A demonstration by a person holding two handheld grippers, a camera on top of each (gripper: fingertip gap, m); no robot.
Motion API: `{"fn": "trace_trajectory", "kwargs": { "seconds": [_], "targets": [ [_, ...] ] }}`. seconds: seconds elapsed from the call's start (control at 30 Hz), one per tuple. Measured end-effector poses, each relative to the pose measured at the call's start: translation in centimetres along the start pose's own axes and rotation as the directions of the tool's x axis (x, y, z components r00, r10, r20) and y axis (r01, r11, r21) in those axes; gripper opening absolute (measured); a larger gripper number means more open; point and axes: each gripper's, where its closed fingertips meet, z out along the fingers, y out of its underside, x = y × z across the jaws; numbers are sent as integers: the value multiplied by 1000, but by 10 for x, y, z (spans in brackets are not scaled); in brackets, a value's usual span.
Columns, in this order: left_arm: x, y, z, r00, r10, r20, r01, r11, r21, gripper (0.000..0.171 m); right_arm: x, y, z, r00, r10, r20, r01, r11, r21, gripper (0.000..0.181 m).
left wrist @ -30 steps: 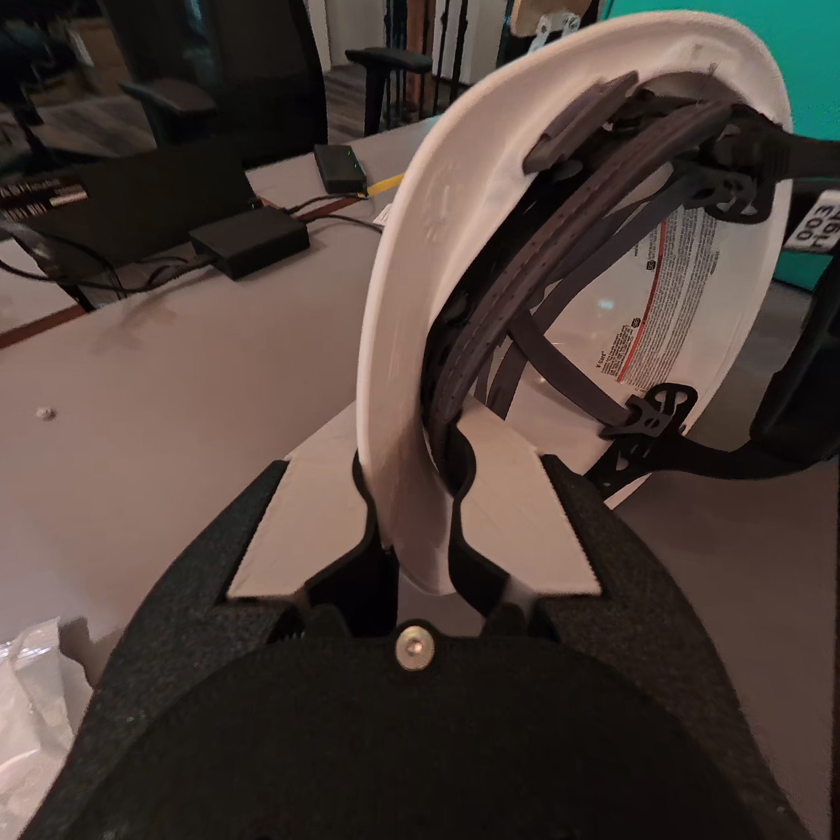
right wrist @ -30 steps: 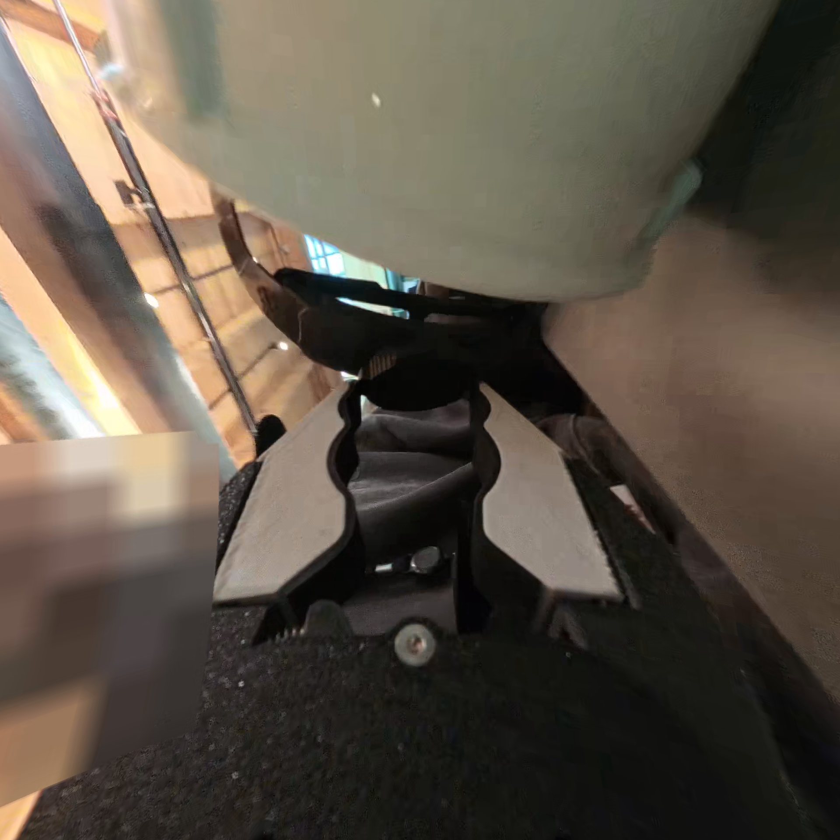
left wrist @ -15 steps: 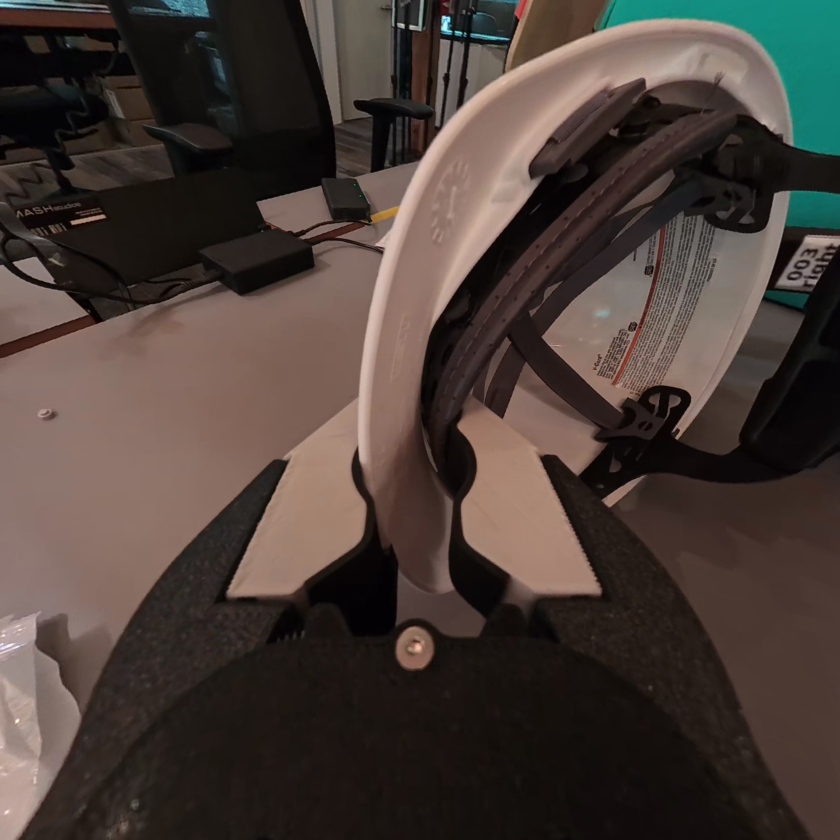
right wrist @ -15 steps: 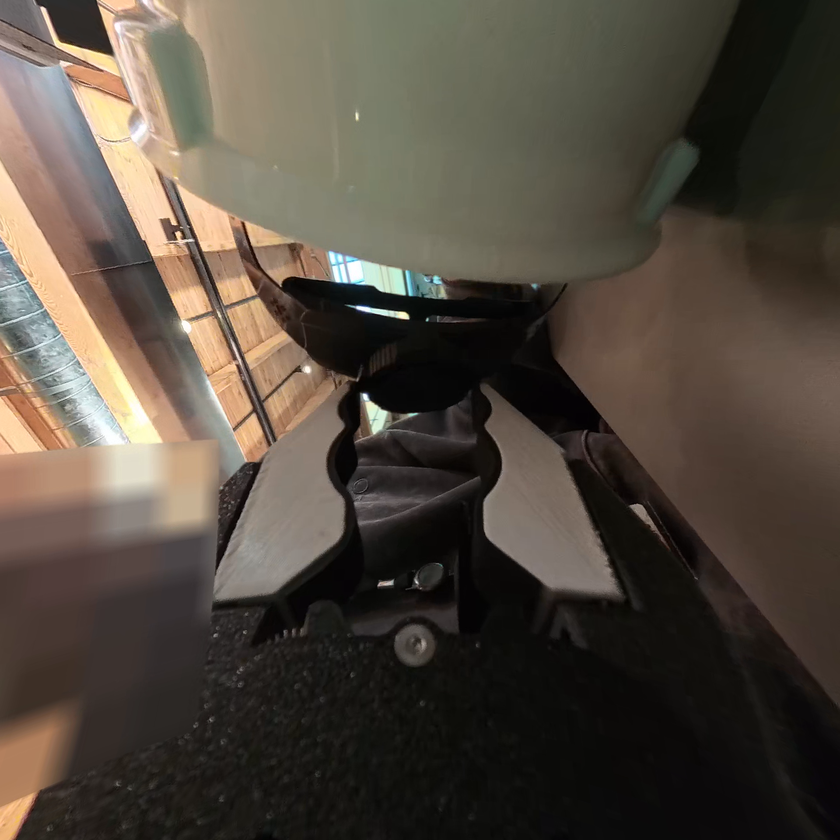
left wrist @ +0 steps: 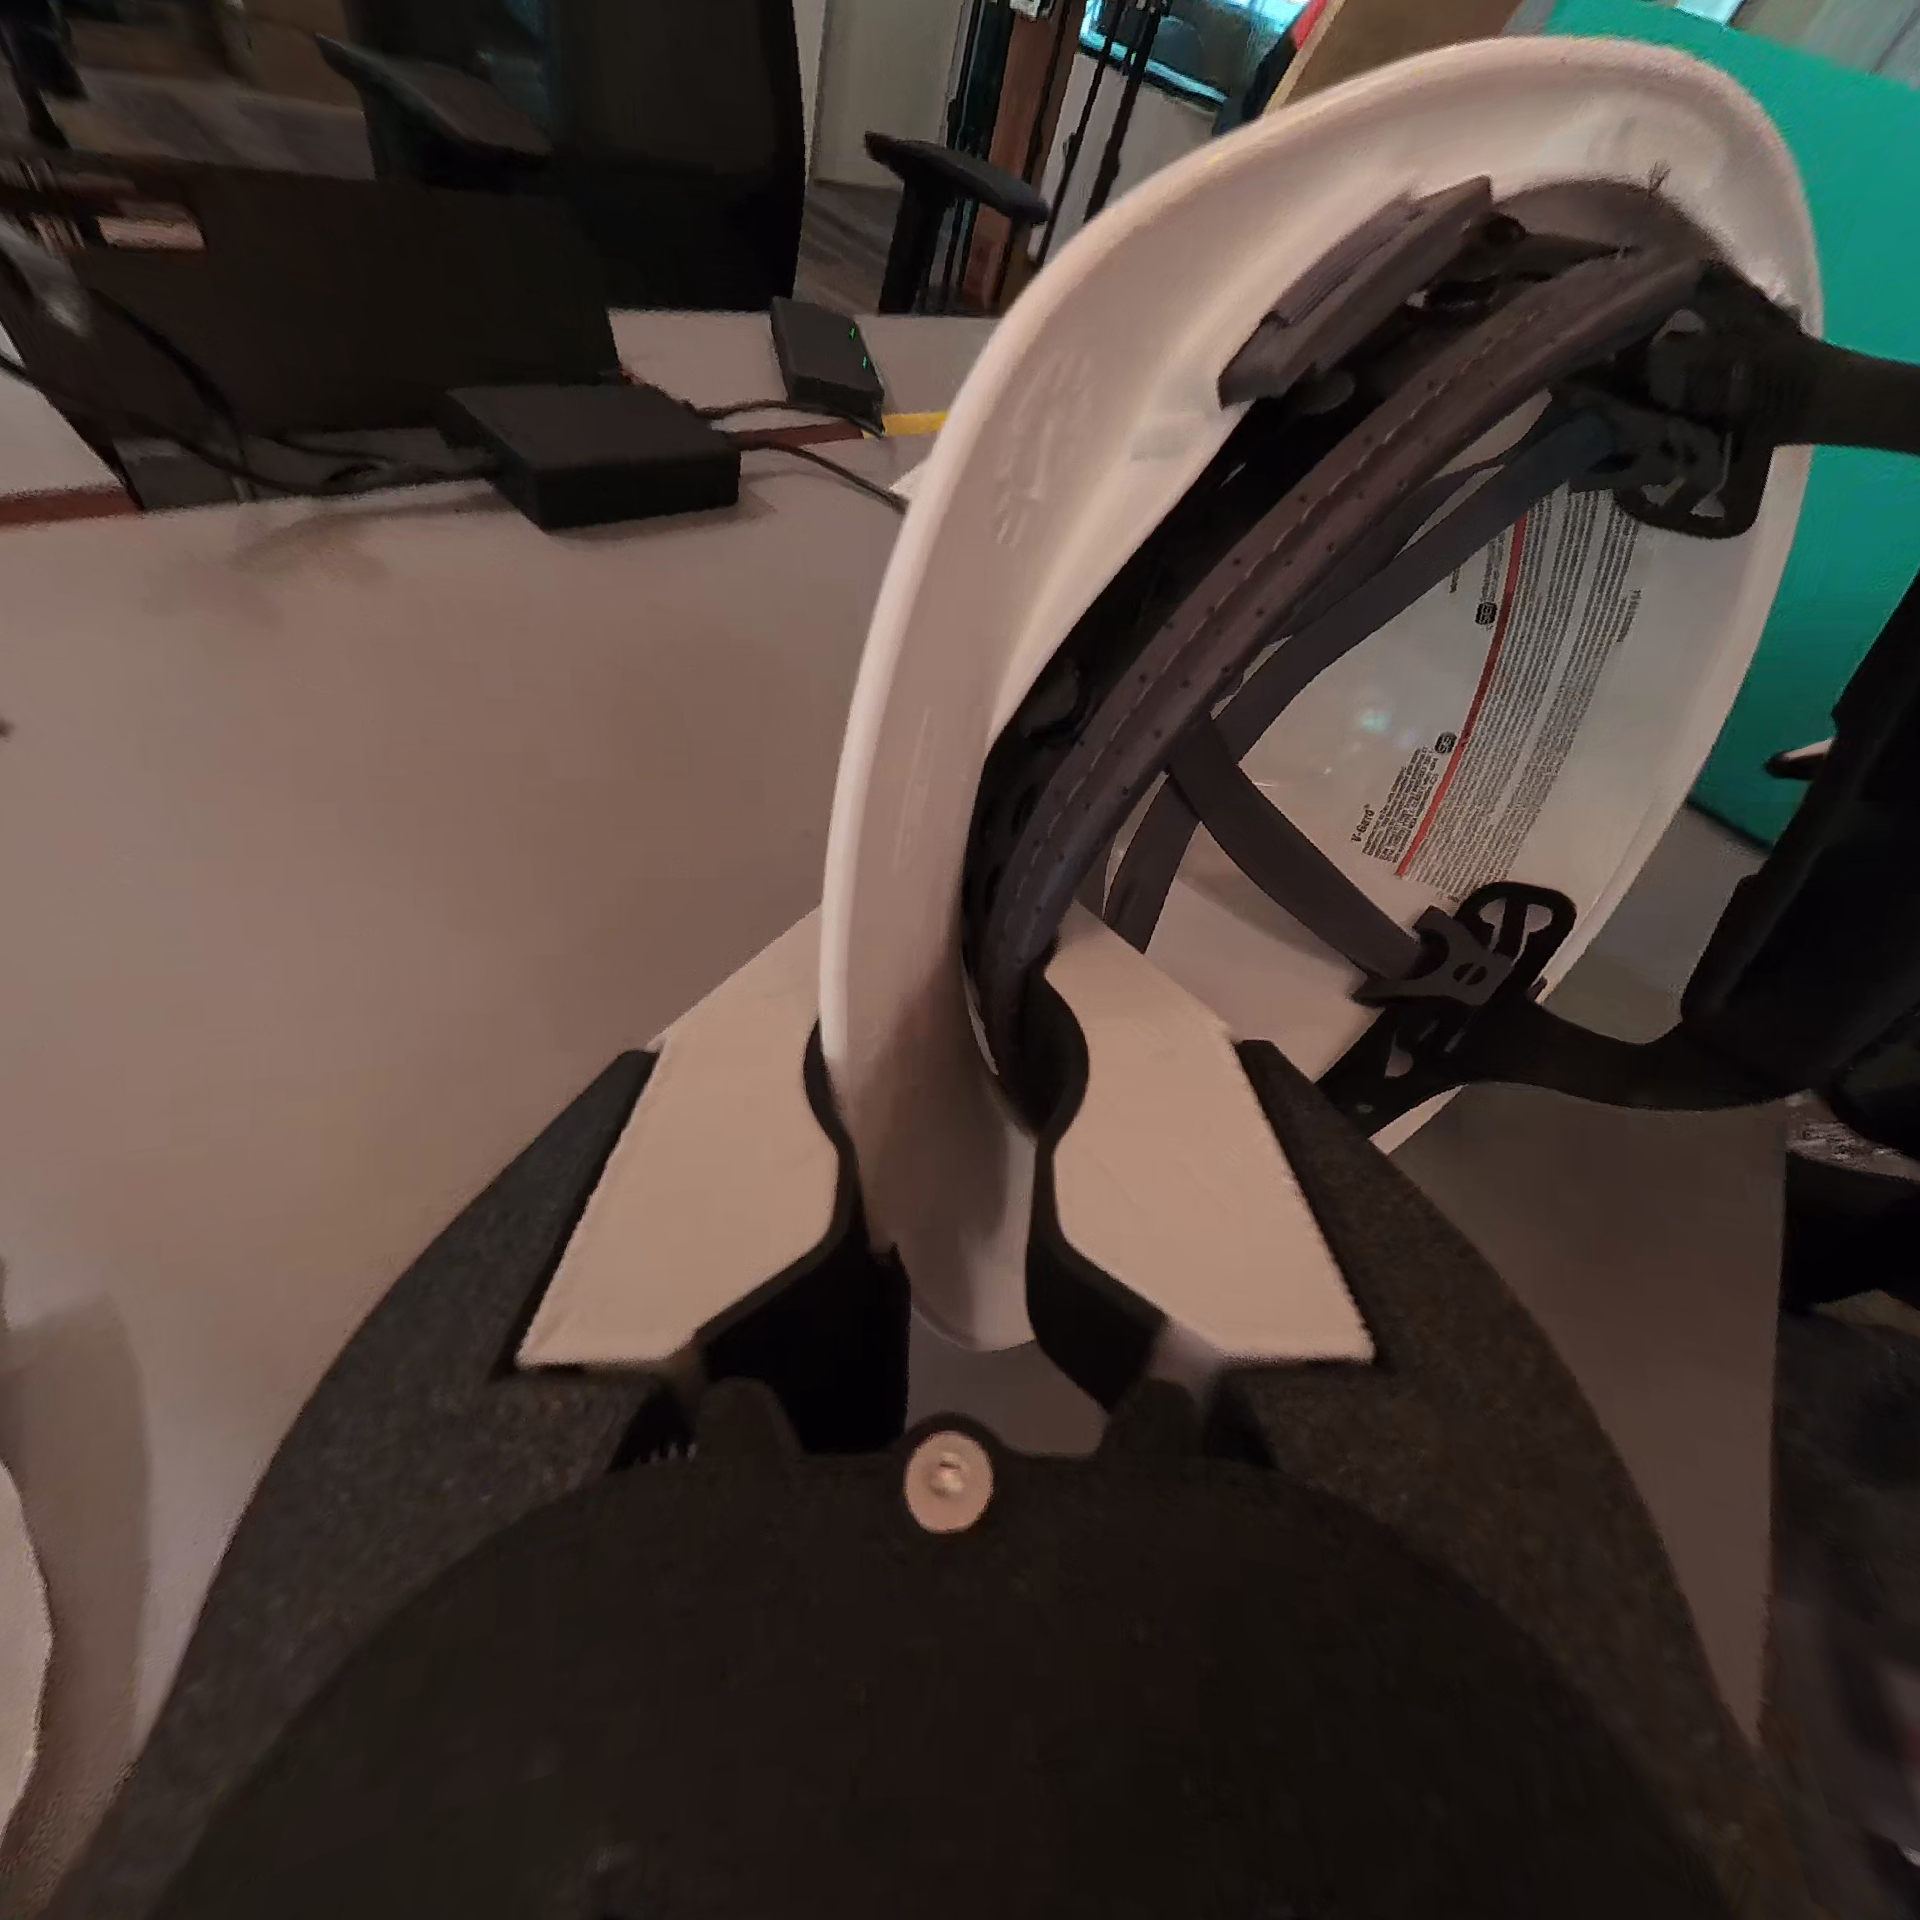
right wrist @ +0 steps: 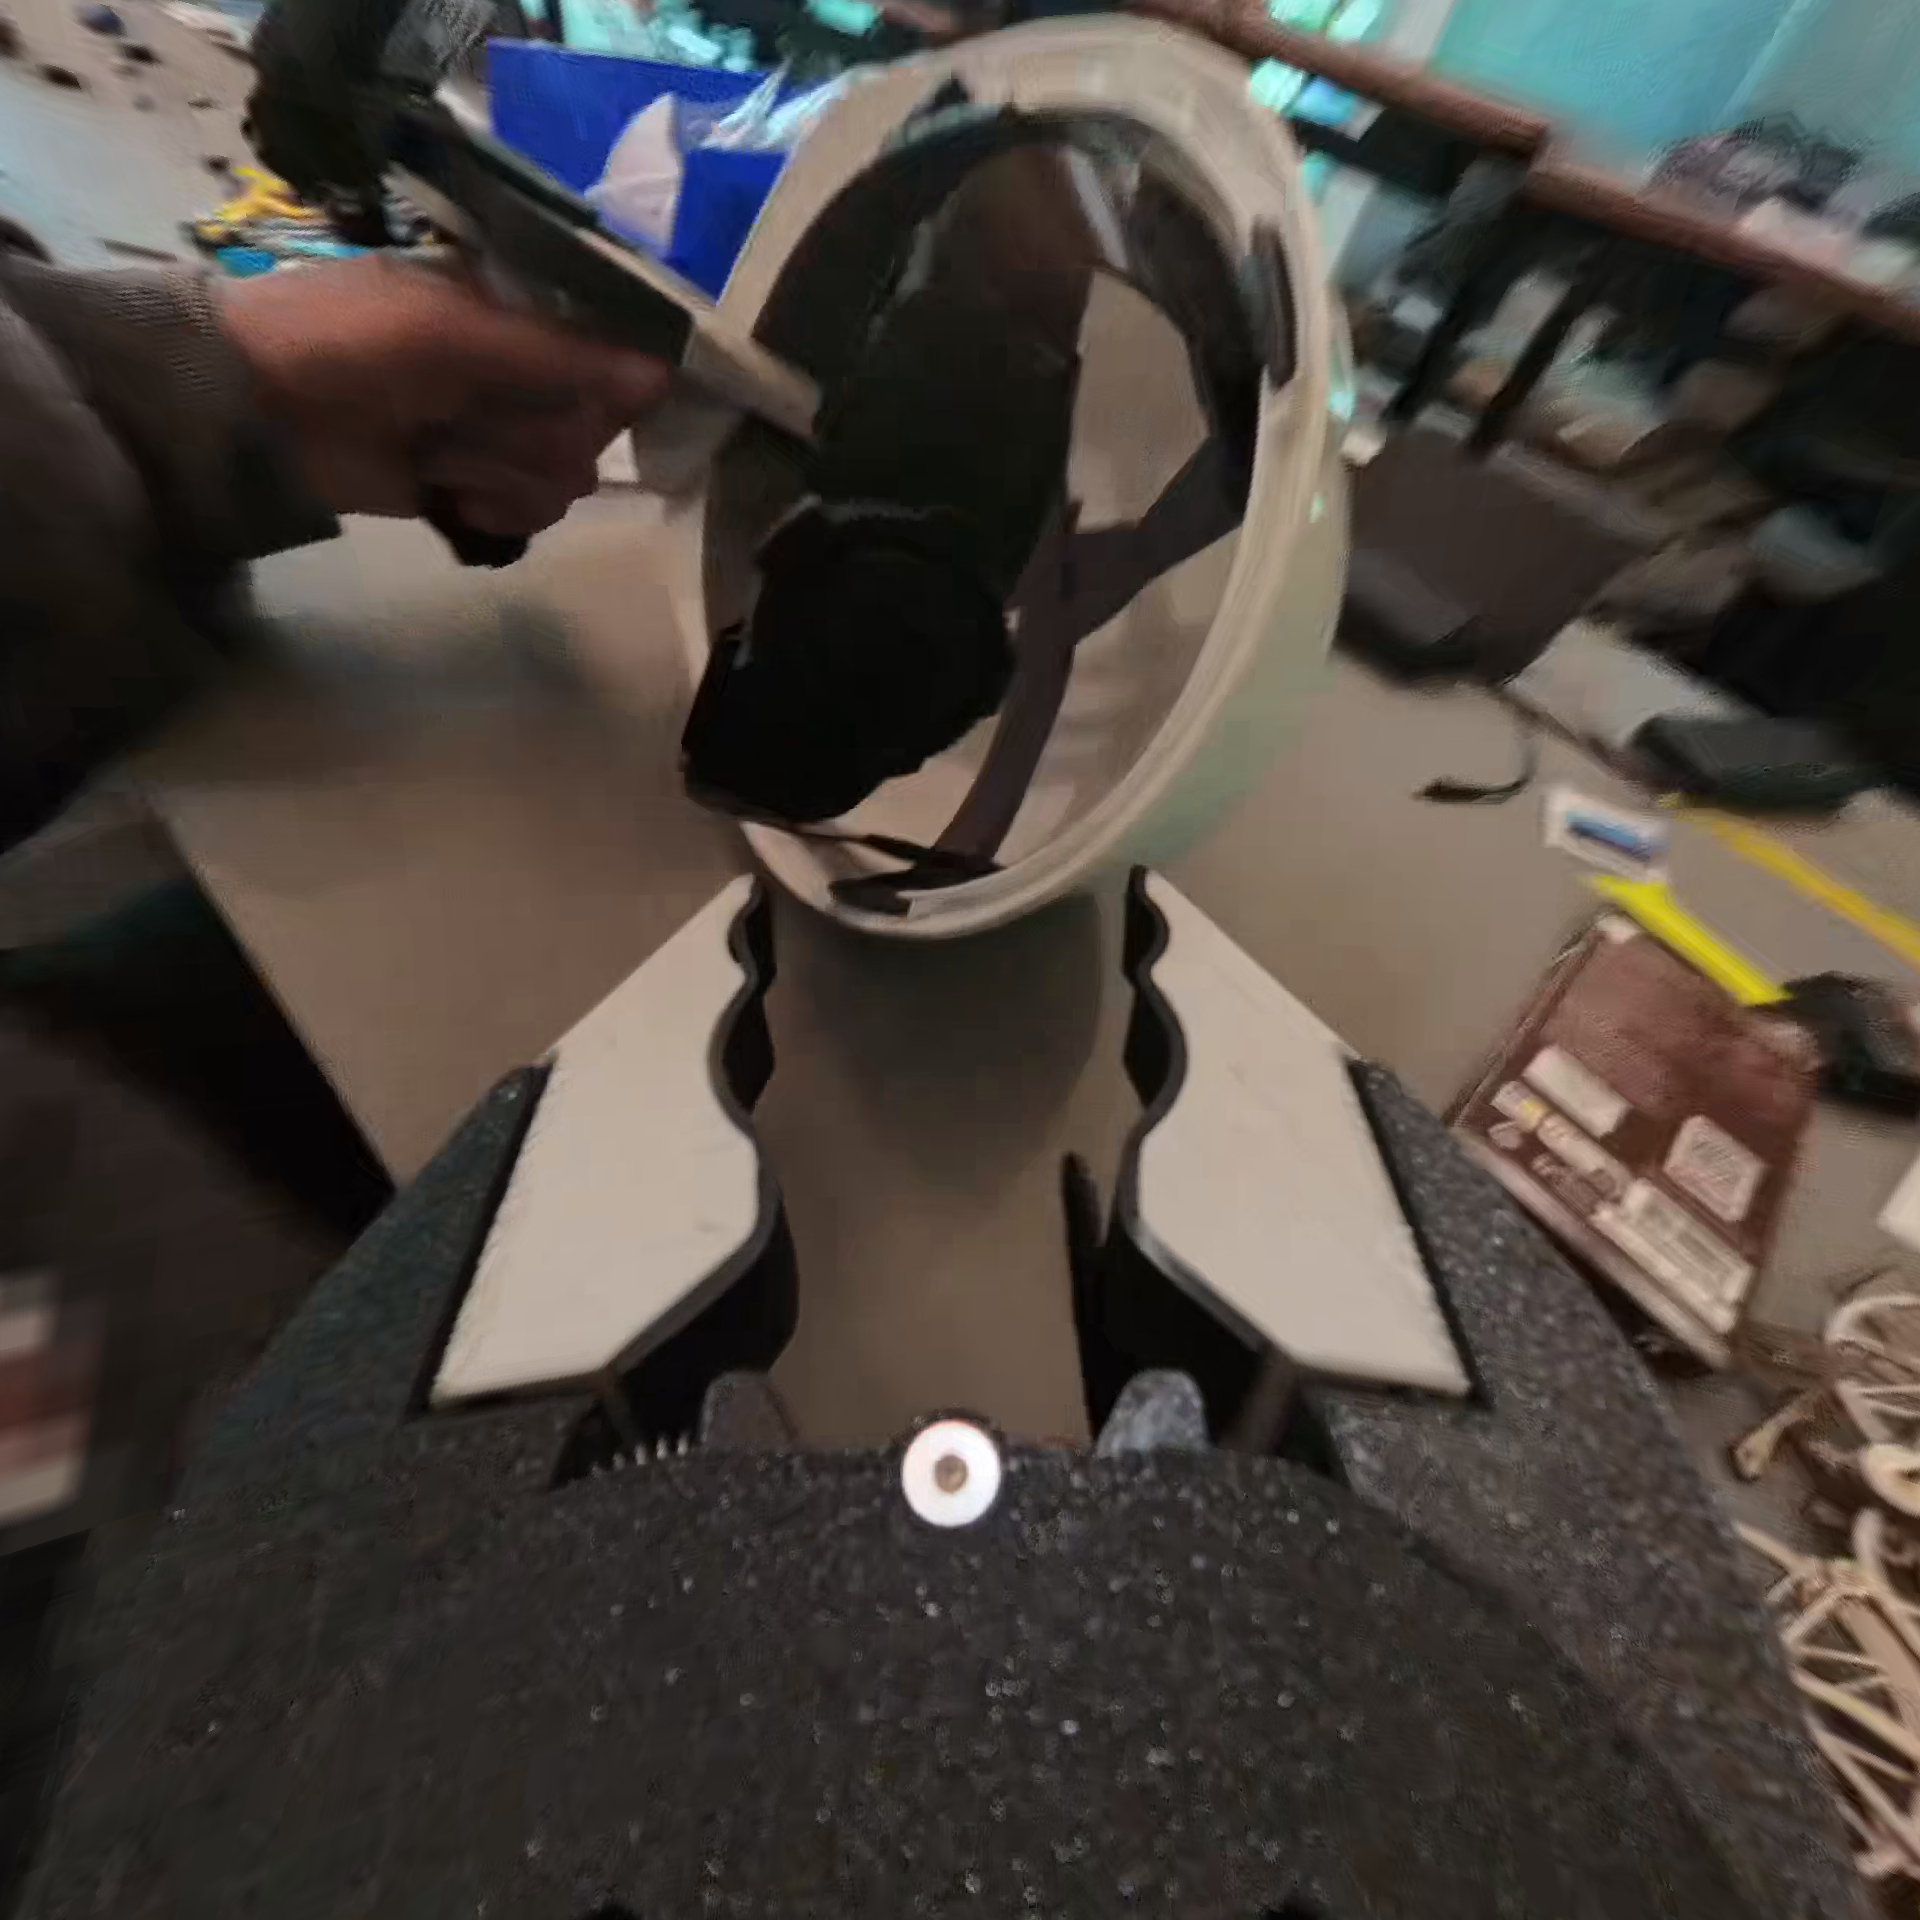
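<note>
My left gripper (left wrist: 935,956) is shut on the brim of a white hard hat (left wrist: 935,623) and holds it on edge above the grey table (left wrist: 364,831). The hat's dark headband and straps (left wrist: 1174,665) face the camera. In the right wrist view the same hard hat (right wrist: 1278,520) opens towards me, with its black rear band and knob (right wrist: 852,644) inside the rim. My right gripper (right wrist: 945,904) is open and empty just short of the hat's lower rim. The left gripper (right wrist: 623,312) and the hand (right wrist: 416,395) holding it show at upper left.
A black box (left wrist: 603,457) with cables and a small black device (left wrist: 826,358) lie at the table's far side. A teal panel (left wrist: 1849,312) stands at right. A brown flat box (right wrist: 1631,1153), white sticks (right wrist: 1849,1558) and a blue bin (right wrist: 644,156) lie around. Across from one pair of fingers to the other is roughly 25 centimetres.
My right gripper let go of the black knob at the hat's back, opened wide and pulled back and swung round. The left gripper keeps its hold on the brim.
</note>
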Motion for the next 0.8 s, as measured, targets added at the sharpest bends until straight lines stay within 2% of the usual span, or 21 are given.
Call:
{"fn": "trace_trajectory", "kwargs": {
  "seconds": [0.03,0.1,0.17,0.23,0.27,0.3,0.33,0.4,0.5,0.57,0.63,0.7,0.77,0.8],
  "targets": [
    [-2,1,1,999,-34,-1,34,999,-20,23,-4,-7,2,1000,6,9,-6,1000,20,63],
    [-6,0,4,998,-61,8,62,997,-38,23,-15,-21,10,969,205,137,-209,978,15,74],
    [-6,-1,5,998,-59,12,59,998,-33,22,-17,-34,18,854,446,269,-459,888,-18,85],
    [-4,-1,4,999,-44,12,44,999,-26,22,-6,-42,22,682,642,349,-671,740,-51,83],
    [-3,-1,4,999,-36,13,36,999,-22,22,-3,-48,20,589,693,416,-742,668,-61,75],
    [-2,-1,4,999,-32,15,33,999,-19,22,-1,-50,19,536,715,449,-776,627,-72,66],
    [-2,0,3,999,-32,18,33,999,-19,22,-2,-49,20,545,709,448,-766,638,-78,63],
    [-3,0,3,999,-41,21,41,999,-22,22,-6,-45,21,621,666,414,-711,701,-60,51],
    [-3,0,4,999,-41,18,41,999,-30,22,-6,-44,20,683,630,370,-662,748,-52,50],
    [-3,-1,5,998,-50,23,51,998,-45,22,-6,-43,19,789,522,324,-540,841,-40,48],
    [-4,-3,7,998,-53,23,55,996,-71,21,-4,-42,17,922,302,242,-305,952,-25,48],
    [-4,-6,11,998,-61,10,62,993,-102,20,-2,-43,16,984,46,172,-41,999,-35,48],
    [-5,-8,15,996,-83,-14,80,986,-144,20,-1,-43,15,965,-224,134,233,971,-53,48],
    [-6,-8,17,995,-94,-25,88,982,-169,20,-1,-42,13,922,-366,122,376,925,-64,48]
  ]
}}
